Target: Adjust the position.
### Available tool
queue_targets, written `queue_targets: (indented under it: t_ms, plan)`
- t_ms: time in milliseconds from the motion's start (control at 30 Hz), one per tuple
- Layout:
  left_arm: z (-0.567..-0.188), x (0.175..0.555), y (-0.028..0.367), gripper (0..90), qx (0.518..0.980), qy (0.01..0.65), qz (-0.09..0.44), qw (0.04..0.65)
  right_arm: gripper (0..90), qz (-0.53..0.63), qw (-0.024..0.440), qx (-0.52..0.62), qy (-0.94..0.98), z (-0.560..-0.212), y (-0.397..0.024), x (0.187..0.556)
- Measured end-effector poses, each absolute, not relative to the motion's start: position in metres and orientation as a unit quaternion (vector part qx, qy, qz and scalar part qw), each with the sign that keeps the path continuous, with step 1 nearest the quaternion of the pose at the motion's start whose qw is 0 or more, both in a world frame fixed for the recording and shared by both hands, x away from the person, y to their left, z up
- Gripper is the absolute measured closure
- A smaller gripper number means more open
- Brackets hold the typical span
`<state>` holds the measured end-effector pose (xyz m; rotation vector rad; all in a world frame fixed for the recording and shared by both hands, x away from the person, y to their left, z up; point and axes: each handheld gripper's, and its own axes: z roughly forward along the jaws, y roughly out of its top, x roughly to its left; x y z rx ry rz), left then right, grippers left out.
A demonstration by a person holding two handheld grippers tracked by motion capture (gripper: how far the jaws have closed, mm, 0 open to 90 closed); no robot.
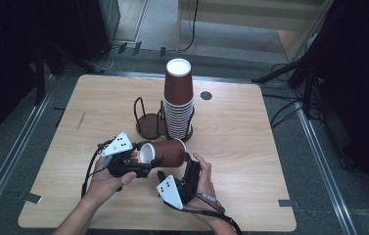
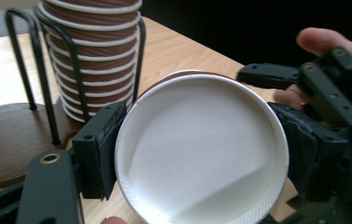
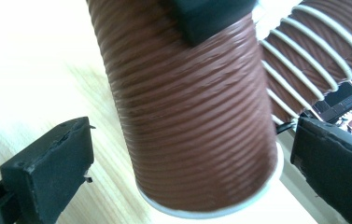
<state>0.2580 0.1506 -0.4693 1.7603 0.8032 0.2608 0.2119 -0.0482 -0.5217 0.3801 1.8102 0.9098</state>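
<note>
High view, lower centre: paper cup lies sideways just above the counter, left gripper fingers clamped on its rim. Right gripper fingers stand apart, flanking the base without touching. Best move: close gently there, no crushing, before the stack.

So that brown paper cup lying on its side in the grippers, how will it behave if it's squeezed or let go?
The ribbed paper cup is thin-walled, so the left gripper clamped across its rim could probably dent it. It is likely light. Released on its side on the table, it would probably roll in a curve, being tapered.
</note>
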Motion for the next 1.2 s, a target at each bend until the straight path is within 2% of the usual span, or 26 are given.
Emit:
queue_targets:
  t_ms: [433,533,967,1200]
  plan:
    - [-0.465,0.258,0.162,24.3,0.704,0.359,0.147,0.595,0.0,0.409,0.496,0.216,0.734,-0.51,-0.056,0.214]
    - [-0.465,0.256,0.162,24.3,0.69,0.348,0.152,0.616,0.0,0.422,0.482,0.246,0.727,-0.507,-0.06,0.218]
    - [-0.467,0.253,0.162,24.2,0.66,0.348,0.183,0.64,0.4,0.466,0.437,0.361,0.679,-0.495,-0.079,0.23]
    - [-0.469,0.254,0.161,24.2,0.651,0.345,0.191,0.649,4.6,0.484,0.388,0.403,0.673,-0.493,-0.087,0.234]
